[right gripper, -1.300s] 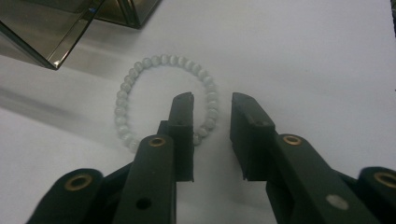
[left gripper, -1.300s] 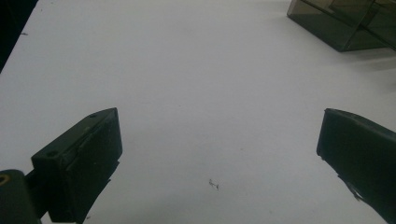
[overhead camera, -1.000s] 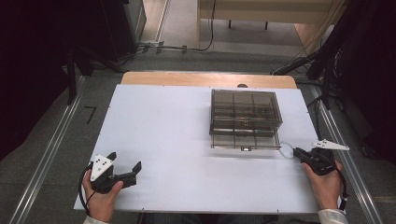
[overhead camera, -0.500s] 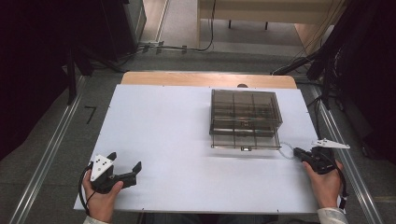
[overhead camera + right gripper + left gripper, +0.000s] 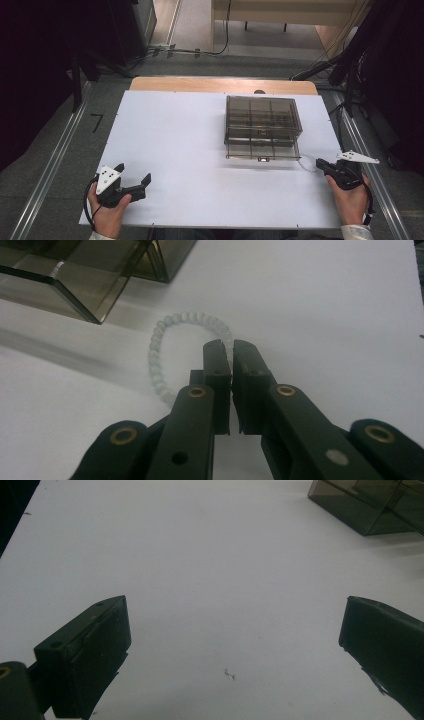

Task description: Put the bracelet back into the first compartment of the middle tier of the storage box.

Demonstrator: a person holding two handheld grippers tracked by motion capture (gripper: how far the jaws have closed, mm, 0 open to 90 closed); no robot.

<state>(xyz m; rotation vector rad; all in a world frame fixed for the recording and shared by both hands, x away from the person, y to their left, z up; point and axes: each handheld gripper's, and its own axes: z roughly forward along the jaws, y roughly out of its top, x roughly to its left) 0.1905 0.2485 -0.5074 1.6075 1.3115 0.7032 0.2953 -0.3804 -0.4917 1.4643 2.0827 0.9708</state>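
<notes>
A pale bead bracelet [image 5: 153, 347] lies on the white table [image 5: 190, 145], just off the near right corner of a smoky clear compartment box [image 5: 262, 127]. My right gripper [image 5: 231, 346] is shut, its jaws pressed together over the bracelet's right side, where beads show between the tips. In the high view that gripper [image 5: 320, 163] sits at the table's right edge, touching the bracelet [image 5: 308, 163]. My left gripper [image 5: 133, 173] rests at the near left with its jaws wide apart. Nothing lies between the left gripper's [image 5: 232, 611] jaws but bare table.
The box [image 5: 365, 505] stands far up and right of the left gripper; its corner [image 5: 75, 282] is close in front of the right one. A wooden strip [image 5: 220, 84] runs along the table's far edge. Cables and dark equipment lie on the floor beyond.
</notes>
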